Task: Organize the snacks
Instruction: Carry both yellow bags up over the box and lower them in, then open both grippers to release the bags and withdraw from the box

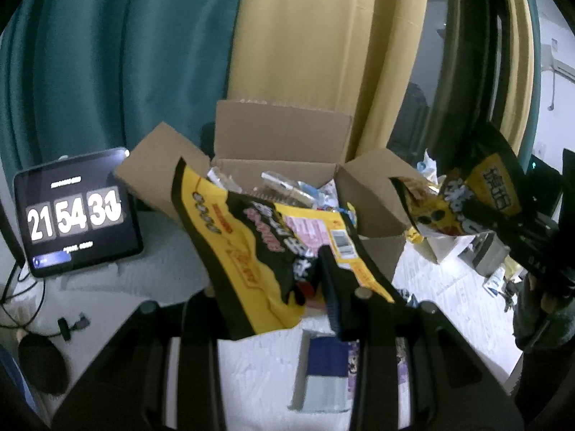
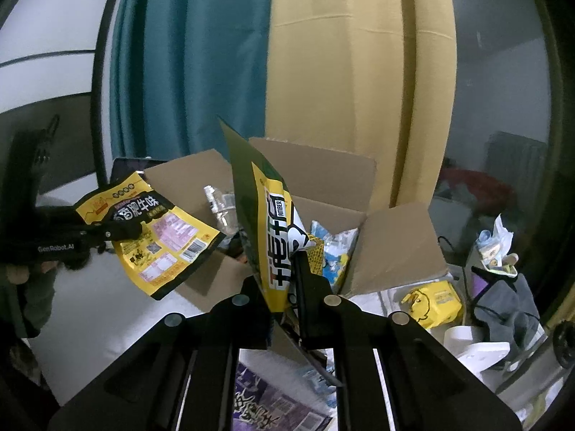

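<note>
At the far left of the left wrist view a tablet (image 1: 77, 212) stands on the white table (image 1: 143, 287) and shows the digits 21 54 and a third pair that is blurred. Just right of it, your left gripper (image 1: 287, 298) is clamped on a yellow and black snack bag (image 1: 273, 248); the bag is tilted, its top corner points up and to the left, and the barcode side is turned to the camera. Behind this bag is the open cardboard box (image 1: 284, 136), flaps raised, with several small packets inside. Below the gripper a blue and white packet (image 1: 323, 373) lies flat on the table.

More to the right, your right gripper (image 2: 284, 294) pinches the second snack bag (image 2: 266, 230), which is dark green and yellow with big black characters. It stands almost upright, in front of the box and above its near edge. To the right of the box, a small yellow packet (image 2: 431, 301) lies on the table, and beside it is a grey cloth (image 2: 506, 305). Teal and yellow curtains (image 2: 341, 72) hang behind everything.
</note>
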{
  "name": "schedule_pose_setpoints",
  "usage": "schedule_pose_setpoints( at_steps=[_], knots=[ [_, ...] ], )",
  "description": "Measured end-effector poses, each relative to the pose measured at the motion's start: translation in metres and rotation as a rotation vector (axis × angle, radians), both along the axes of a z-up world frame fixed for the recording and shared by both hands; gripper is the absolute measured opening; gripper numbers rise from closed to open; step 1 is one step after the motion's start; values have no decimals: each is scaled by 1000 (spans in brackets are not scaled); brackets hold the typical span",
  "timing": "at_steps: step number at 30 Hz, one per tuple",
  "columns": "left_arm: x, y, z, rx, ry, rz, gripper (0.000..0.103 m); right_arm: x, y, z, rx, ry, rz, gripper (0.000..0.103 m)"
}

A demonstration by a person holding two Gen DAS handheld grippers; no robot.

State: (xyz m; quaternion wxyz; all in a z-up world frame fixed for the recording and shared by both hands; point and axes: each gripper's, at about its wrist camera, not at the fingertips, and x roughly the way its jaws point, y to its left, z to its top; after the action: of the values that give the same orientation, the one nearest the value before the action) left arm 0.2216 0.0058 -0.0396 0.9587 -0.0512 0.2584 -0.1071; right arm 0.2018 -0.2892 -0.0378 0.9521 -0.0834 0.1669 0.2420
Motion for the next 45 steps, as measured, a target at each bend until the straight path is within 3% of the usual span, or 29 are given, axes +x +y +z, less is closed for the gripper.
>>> schedule_pose_setpoints(
  at_steps=[20, 30, 31, 35, 40, 42, 44, 45],
  knots=[
    [102, -27, -25, 5, 63, -44, 35, 62, -14, -9, 30, 21, -33, 11],
    [144, -21, -42, -14, 93, -11, 36, 91, -7, -5, 27, 5, -43, 11],
    [145, -19, -43, -14, 105, -3, 38, 93, -5, -5, 23, 4, -47, 11],
    [136, -9, -36, -32, 80, 10, 68, 102, 5, -4, 8, 4, -57, 11],
    [121, 0, -24, -29, 33, 19, 72, 123, 28, -11, -58, 49, -102, 13],
    [117, 5, -22, -37, 22, 23, 72, 131, 42, -21, -122, 85, -106, 29],
    [113, 11, -20, -39, 17, 28, 72, 131, 50, -29, -123, 112, -72, 48],
    [111, 12, -19, -37, 16, 31, 72, 129, 52, -30, -115, 119, -57, 53]
  ],
)
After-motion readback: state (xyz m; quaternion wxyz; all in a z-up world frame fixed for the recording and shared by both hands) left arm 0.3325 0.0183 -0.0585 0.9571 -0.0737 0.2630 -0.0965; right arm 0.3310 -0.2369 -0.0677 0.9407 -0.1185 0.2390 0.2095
